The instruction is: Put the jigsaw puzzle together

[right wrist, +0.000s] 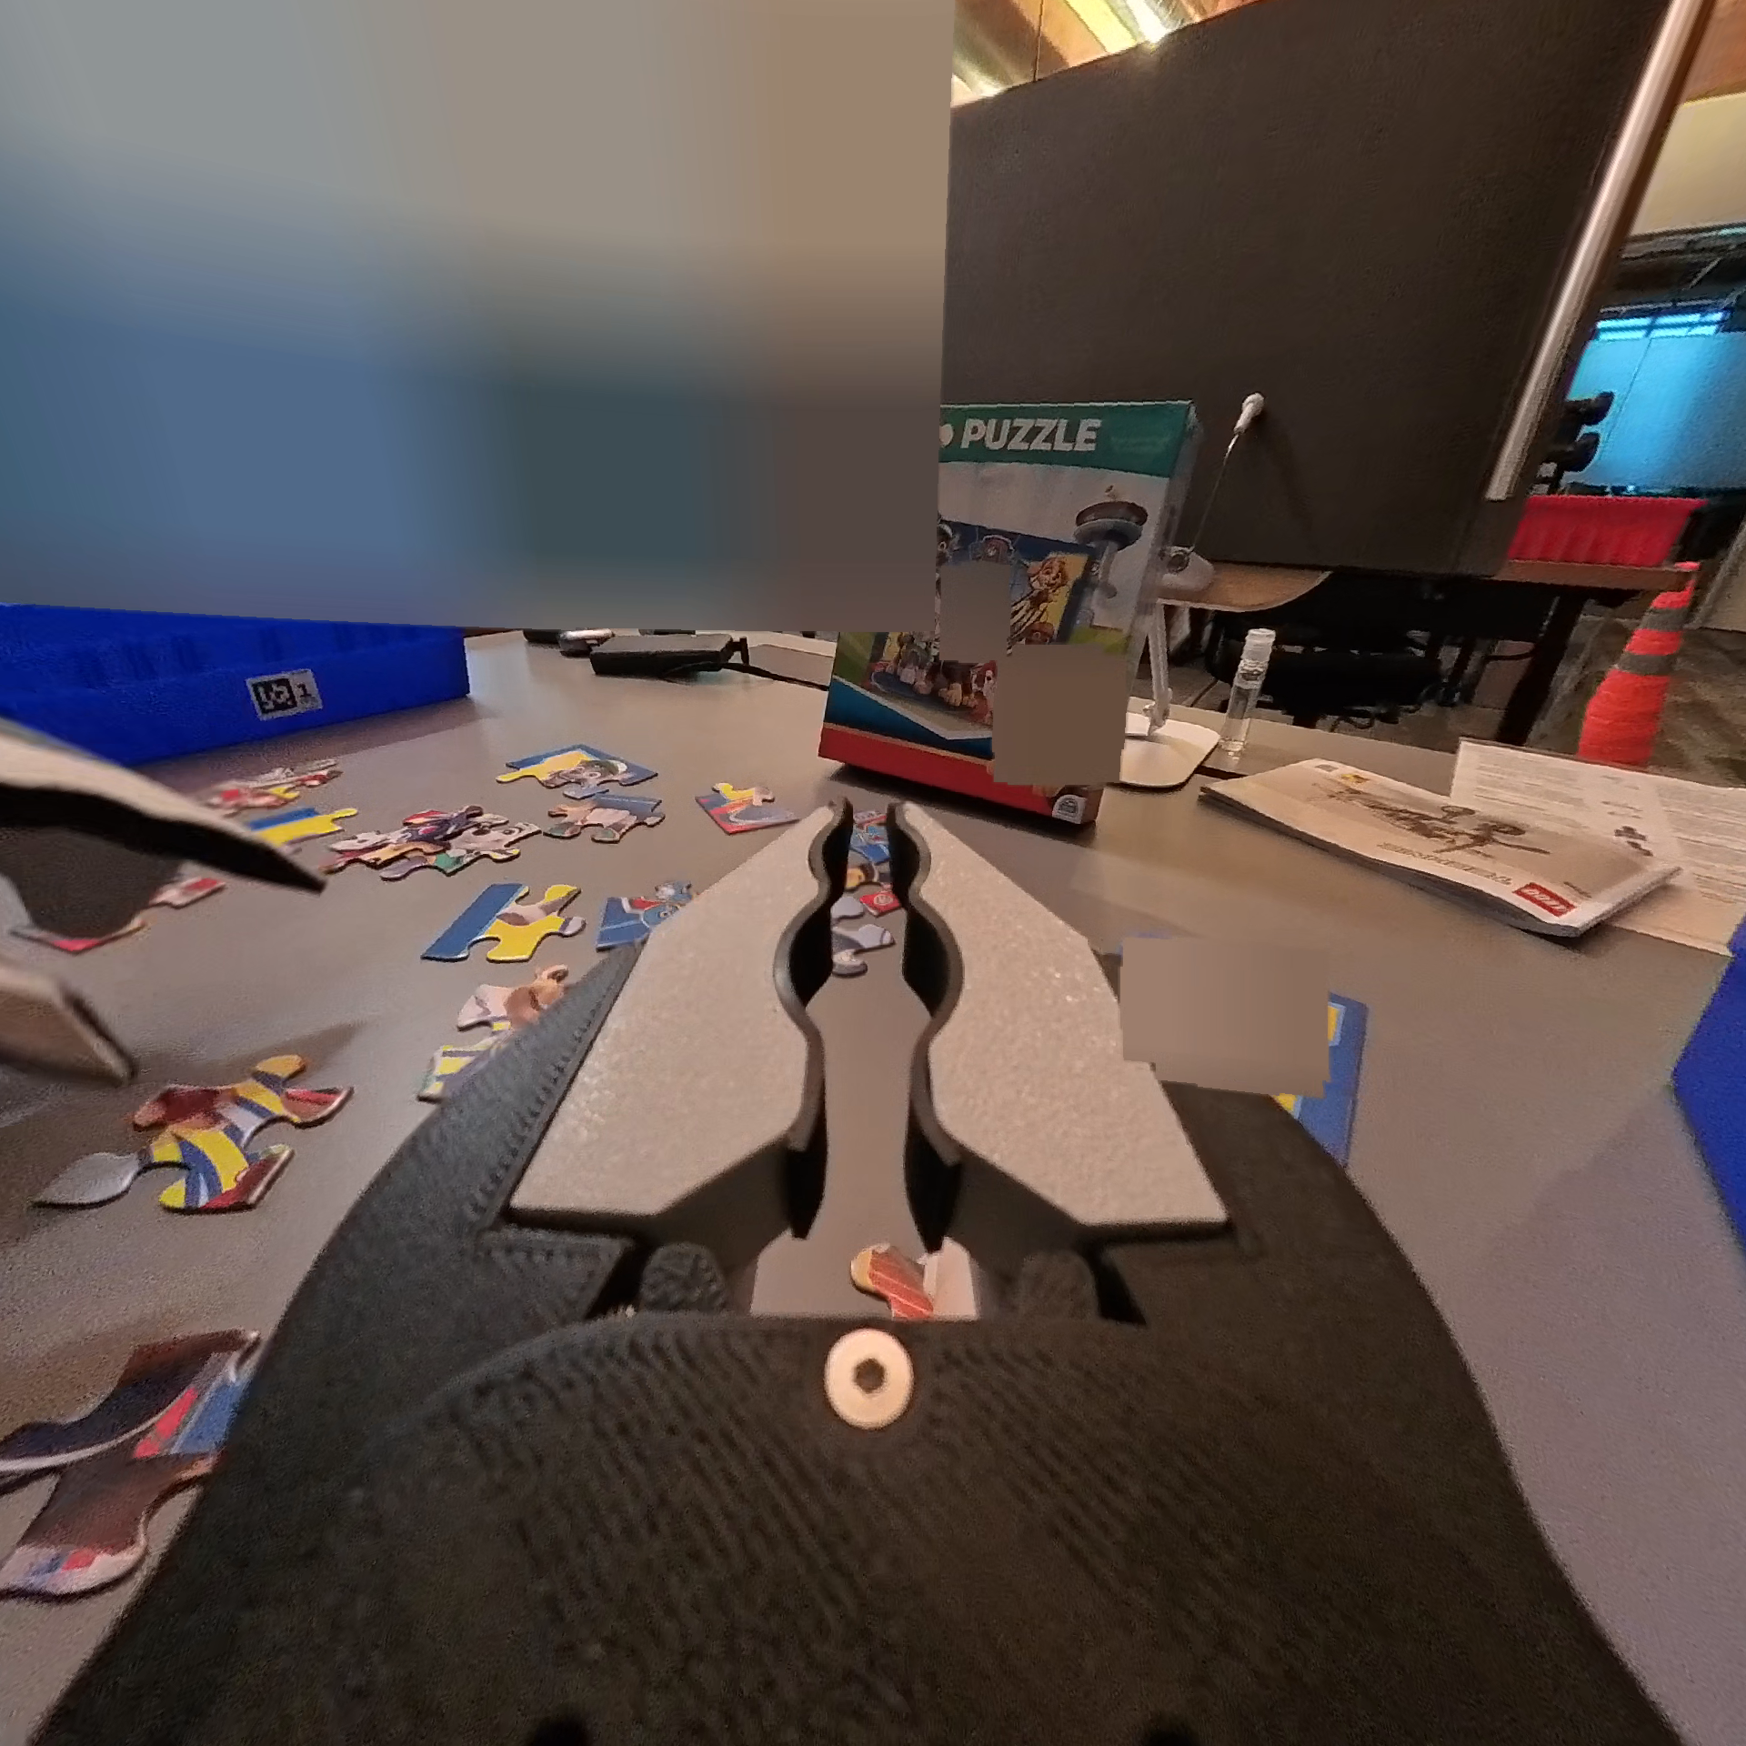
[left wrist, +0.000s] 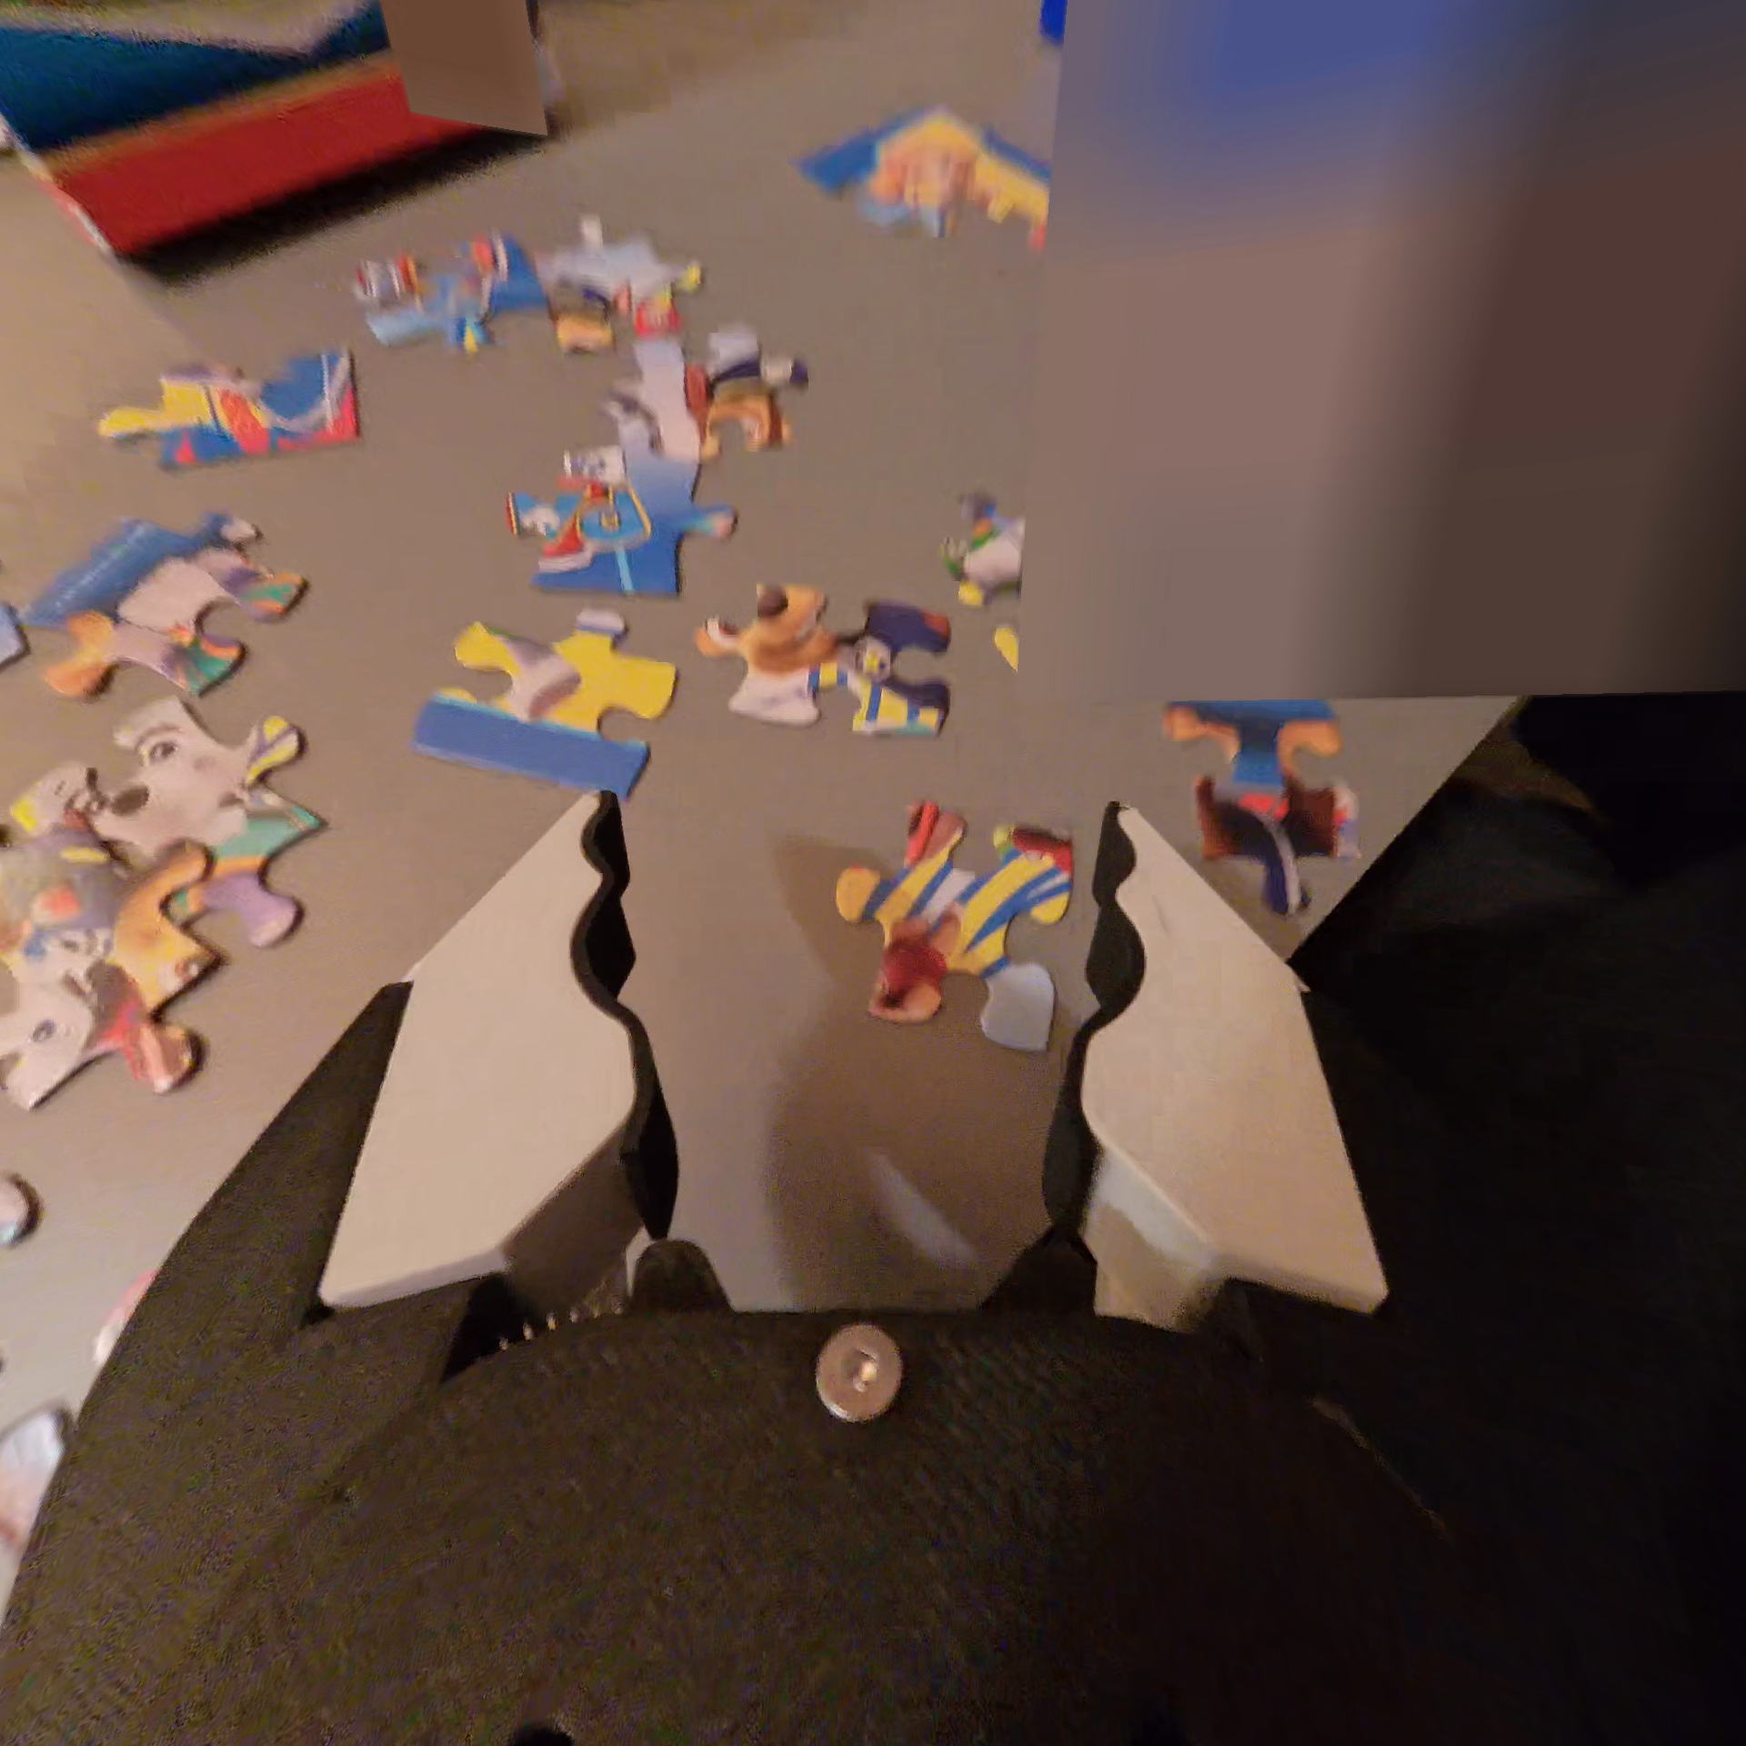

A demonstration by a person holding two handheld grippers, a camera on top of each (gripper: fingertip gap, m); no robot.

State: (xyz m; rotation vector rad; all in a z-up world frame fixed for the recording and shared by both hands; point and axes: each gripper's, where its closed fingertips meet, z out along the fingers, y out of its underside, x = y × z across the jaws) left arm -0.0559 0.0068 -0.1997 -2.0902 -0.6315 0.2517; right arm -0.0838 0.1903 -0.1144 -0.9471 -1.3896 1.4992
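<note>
left gripper fingers spread wide, empty, over striped puzzle piece lying flat on grey table; right gripper nearly clenched, empty; loose pieces scattered, few small clusters joined

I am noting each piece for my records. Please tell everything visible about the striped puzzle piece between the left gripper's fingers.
The striped puzzle piece is flat cardboard, with yellow and blue stripes, red patches and one pale grey tab. It lies face up on the grey table, nearer the right-hand finger of the wide-open left gripper. Nothing grips it.
</note>
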